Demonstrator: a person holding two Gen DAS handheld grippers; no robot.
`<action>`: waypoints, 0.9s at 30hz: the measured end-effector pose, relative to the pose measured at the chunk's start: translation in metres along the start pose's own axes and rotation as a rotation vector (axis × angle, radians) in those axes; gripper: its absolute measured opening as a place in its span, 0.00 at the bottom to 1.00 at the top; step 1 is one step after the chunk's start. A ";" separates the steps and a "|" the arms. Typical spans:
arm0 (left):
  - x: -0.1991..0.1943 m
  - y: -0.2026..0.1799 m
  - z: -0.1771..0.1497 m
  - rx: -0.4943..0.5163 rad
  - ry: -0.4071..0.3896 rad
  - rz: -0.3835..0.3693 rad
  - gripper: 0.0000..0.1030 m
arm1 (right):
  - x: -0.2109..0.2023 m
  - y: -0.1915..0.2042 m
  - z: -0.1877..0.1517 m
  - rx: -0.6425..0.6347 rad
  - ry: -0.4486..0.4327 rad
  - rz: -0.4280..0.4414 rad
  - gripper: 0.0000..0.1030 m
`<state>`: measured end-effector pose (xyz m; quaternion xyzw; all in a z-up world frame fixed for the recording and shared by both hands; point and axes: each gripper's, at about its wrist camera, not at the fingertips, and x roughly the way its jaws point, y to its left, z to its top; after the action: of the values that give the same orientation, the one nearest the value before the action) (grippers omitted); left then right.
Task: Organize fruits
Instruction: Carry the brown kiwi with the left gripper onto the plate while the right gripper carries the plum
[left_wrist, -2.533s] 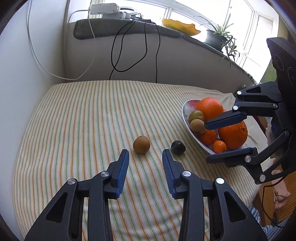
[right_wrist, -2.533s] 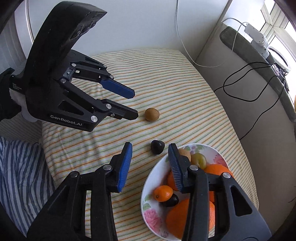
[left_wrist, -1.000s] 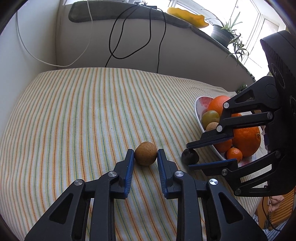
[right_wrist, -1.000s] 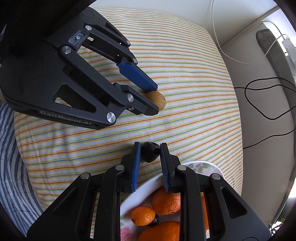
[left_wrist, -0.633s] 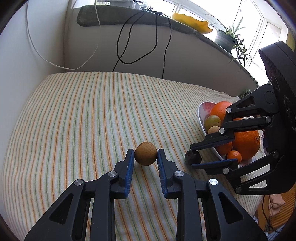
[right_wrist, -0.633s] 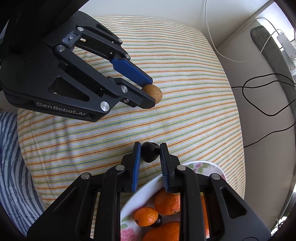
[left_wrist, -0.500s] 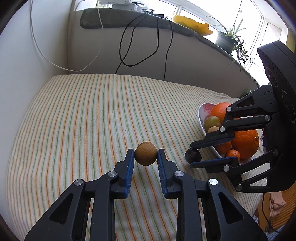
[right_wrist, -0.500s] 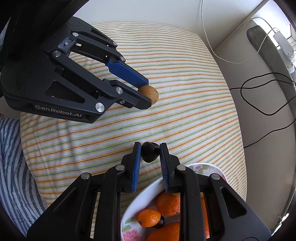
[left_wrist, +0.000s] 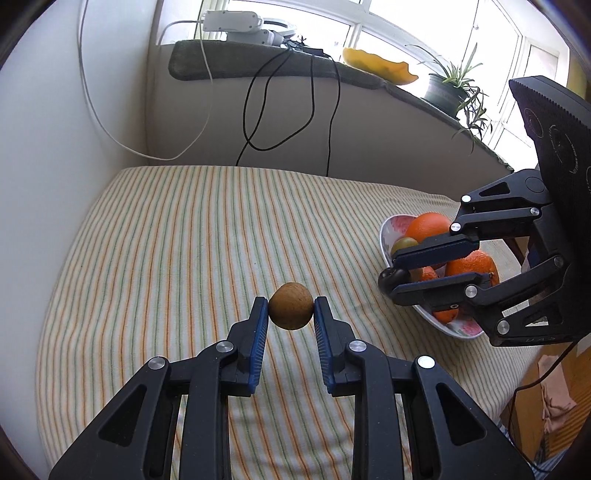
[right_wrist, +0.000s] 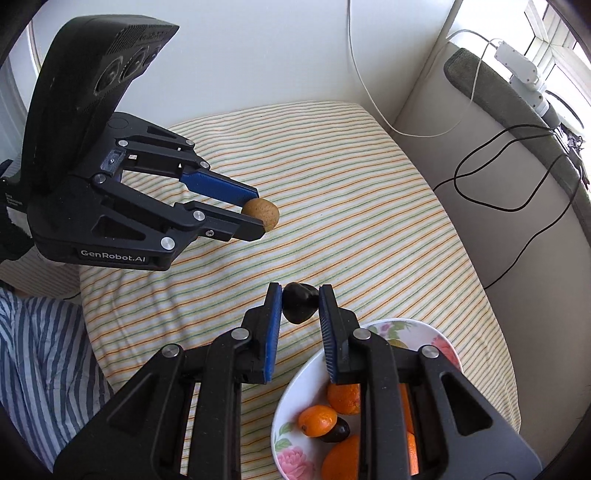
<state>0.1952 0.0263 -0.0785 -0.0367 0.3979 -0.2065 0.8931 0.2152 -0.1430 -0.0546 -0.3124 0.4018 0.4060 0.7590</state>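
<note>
Both pairs of fingers clamped — left gripper on brown fruit, right gripper on dark fruit — I judge both light, soft-skinned; hold at the widest part.

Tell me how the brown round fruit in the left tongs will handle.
The brown fruit looks firm, keeping its shape between the left tongs. It is round and pinched near the tips, so it may slip. Dropped on the striped cloth, it would probably roll.

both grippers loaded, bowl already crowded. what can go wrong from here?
1. The brown fruit sits only at the tips of the left gripper, so it may slip out.
2. The bowl is piled with oranges; a dropped fruit may roll off.
3. The right gripper with the dark fruit is near the left; they may collide.
</note>
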 end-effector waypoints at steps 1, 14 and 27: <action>-0.002 -0.001 -0.001 0.001 -0.002 -0.001 0.23 | -0.005 -0.001 -0.002 0.015 -0.015 0.002 0.20; -0.010 -0.039 0.004 0.031 -0.032 -0.036 0.23 | -0.067 -0.030 -0.052 0.241 -0.180 -0.014 0.20; 0.000 -0.091 0.007 0.084 -0.038 -0.111 0.23 | -0.096 -0.077 -0.113 0.452 -0.211 -0.109 0.20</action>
<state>0.1693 -0.0572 -0.0527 -0.0252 0.3690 -0.2714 0.8885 0.2085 -0.3052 -0.0145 -0.1119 0.3834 0.2946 0.8682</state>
